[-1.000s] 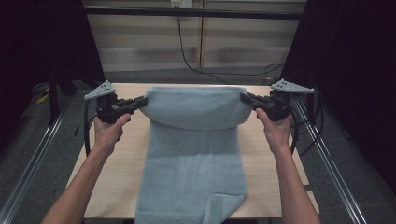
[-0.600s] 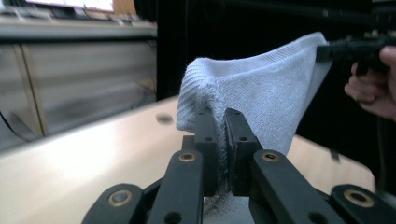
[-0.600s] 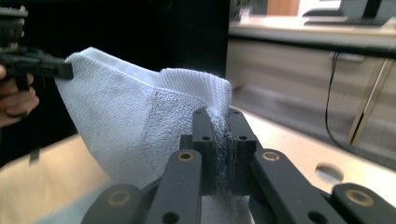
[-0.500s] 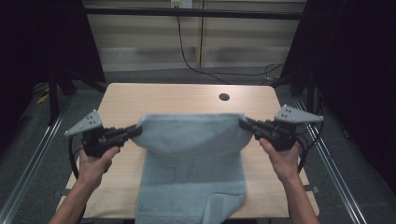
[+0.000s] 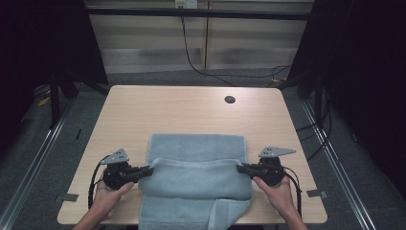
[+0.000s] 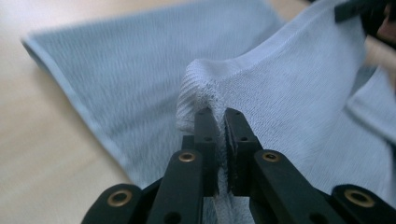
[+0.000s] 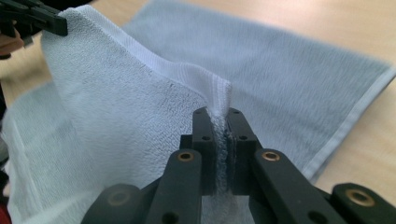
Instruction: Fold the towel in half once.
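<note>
A pale blue-grey towel (image 5: 196, 177) lies on the near half of the wooden table (image 5: 182, 112), folded back over itself toward the person. My left gripper (image 5: 150, 169) is shut on the folded layer's left corner. In the left gripper view the towel (image 6: 289, 93) is pinched between the black jaws of the left gripper (image 6: 220, 116). My right gripper (image 5: 240, 167) is shut on the right corner, and the towel (image 7: 130, 112) bunches at the tips of the right gripper (image 7: 217, 114). The held edge spans between the two grippers, a little above the lower layer. The towel's near end hangs over the table's front edge.
A round cable hole (image 5: 230, 99) sits near the table's far right. Bare tabletop lies beyond the towel and on both sides of it. Metal rails (image 5: 38, 158) run along the floor at left and right. Black cables (image 5: 201, 62) trail behind the table.
Both grippers have pulled the towel's far edge from the back of the table toward the person, lowering it and folding the towel over itself. The far tabletop is now uncovered.
</note>
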